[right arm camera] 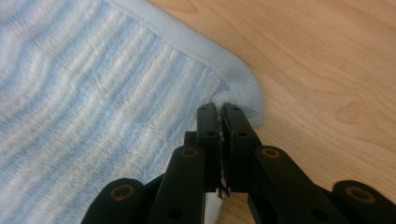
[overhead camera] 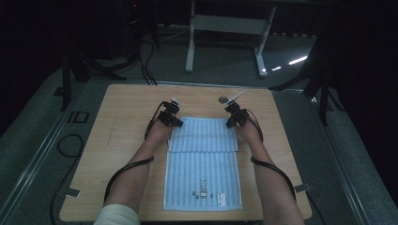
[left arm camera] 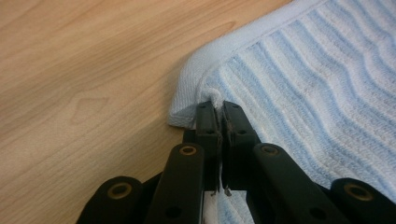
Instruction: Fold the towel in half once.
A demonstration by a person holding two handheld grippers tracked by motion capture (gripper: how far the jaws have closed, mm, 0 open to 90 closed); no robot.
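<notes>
A light blue striped towel point(overhead camera: 202, 161) lies on the wooden table point(overhead camera: 117, 136), its far part folded back over itself. My left gripper point(overhead camera: 174, 122) sits at the fold's far left corner. Its jaws are pinched shut on the towel's point(left arm camera: 303, 93) white-hemmed corner, seen close up at the left gripper point(left arm camera: 218, 106). My right gripper point(overhead camera: 232, 123) holds the far right corner. There the right gripper point(right arm camera: 219, 108) is shut on the towel's point(right arm camera: 93, 102) hem. A small rabbit print and a label mark the towel's near end.
A small round grey object point(overhead camera: 223, 99) lies on the table just beyond the right gripper. Black cables point(overhead camera: 123, 171) trail along both forearms. Beyond the table stand a white desk frame point(overhead camera: 225, 28) and dark tripod legs on the floor.
</notes>
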